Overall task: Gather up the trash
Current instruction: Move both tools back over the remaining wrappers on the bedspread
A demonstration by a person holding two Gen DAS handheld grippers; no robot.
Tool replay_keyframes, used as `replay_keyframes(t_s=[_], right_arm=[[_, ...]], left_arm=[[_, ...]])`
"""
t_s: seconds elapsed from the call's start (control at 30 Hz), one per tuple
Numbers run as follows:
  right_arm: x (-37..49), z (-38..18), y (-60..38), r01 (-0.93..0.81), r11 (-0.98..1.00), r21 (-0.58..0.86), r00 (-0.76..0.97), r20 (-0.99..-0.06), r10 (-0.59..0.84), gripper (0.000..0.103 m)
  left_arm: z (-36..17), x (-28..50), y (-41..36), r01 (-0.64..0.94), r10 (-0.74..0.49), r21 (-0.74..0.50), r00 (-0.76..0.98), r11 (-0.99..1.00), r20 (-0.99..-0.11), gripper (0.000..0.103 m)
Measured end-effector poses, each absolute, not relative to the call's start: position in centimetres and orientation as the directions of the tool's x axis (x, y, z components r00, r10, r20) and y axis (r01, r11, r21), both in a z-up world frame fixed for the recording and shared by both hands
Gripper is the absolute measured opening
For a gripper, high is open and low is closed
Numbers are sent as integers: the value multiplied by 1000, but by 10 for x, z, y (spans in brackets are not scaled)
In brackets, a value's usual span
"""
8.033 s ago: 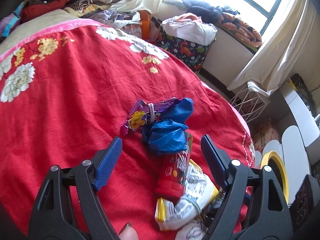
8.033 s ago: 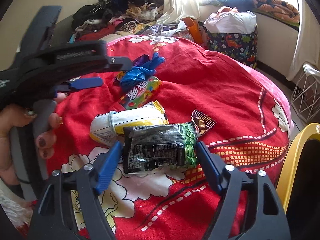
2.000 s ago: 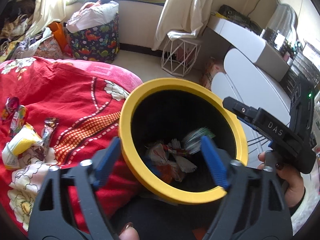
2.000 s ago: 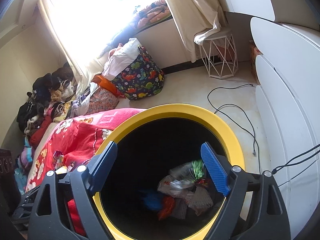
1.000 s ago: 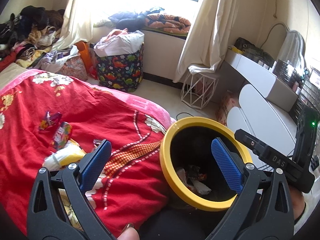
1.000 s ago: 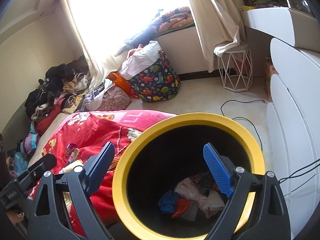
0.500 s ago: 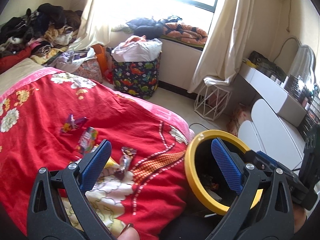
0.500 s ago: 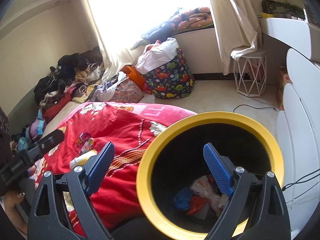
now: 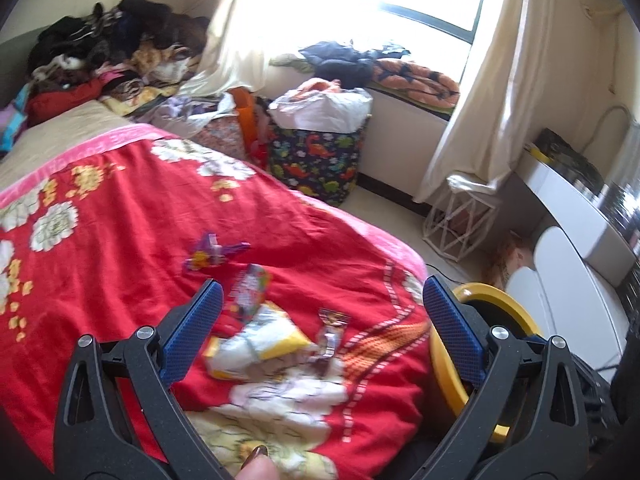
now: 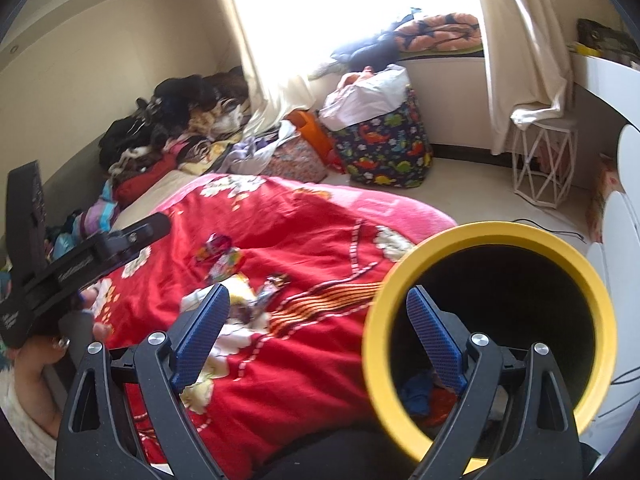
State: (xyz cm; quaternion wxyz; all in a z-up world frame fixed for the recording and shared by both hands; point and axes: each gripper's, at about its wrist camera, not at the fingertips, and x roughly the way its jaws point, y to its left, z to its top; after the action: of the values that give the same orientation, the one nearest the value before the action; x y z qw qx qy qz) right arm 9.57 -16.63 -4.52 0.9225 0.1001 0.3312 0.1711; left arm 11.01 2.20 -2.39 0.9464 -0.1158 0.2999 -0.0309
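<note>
Cluttered bedroom, bright window behind pale curtains [image 9: 492,92], heaped clothes [image 9: 112,52] at the far wall, dinosaur-print bag [image 9: 316,160] and white wire stool [image 9: 460,224] on the floor. Red floral bedspread [image 9: 120,248] filling the near ground. Scattered across it, 4 wrappers: purple wrapper [image 9: 212,254] farthest off, colourful candy packet [image 9: 250,292] just nearer, yellow-and-white snack bag [image 9: 256,340] nearer again, small dark foil wrapper [image 9: 332,330] just right of the bag. Yellow-rimmed bin [image 10: 400,280] standing beside the bed's edge, dark inside, with blue and red scraps [image 10: 420,394] at the bottom.

Left gripper [image 9: 320,332] hanging above the wrappers, jaws spread wide and empty, snack bag and foil wrapper showing between the blue pads [image 9: 192,328]. Right gripper [image 10: 320,336] hanging at the bin's near rim, jaws likewise released and holding nothing, 1 pad [image 10: 434,338] over the bin's mouth, the other over the bedspread. Seen from the right wrist, hand [image 10: 32,364] gripping the left tool at the frame's left edge.
</note>
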Motion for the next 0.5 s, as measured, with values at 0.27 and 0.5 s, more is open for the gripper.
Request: replay_keyframes(t_s=[0.27,0.5], right_arm=[[100,-46,-113,-344,902,260,683,-590,431,88],[108,-56,-70,-443,871,211,645,-601,473,88]], left_arm=[[-31,116,79,-131,-46,-259,813,957,-580,92],[-35,127,112,-183,-3,-249,801,951,-599,90]])
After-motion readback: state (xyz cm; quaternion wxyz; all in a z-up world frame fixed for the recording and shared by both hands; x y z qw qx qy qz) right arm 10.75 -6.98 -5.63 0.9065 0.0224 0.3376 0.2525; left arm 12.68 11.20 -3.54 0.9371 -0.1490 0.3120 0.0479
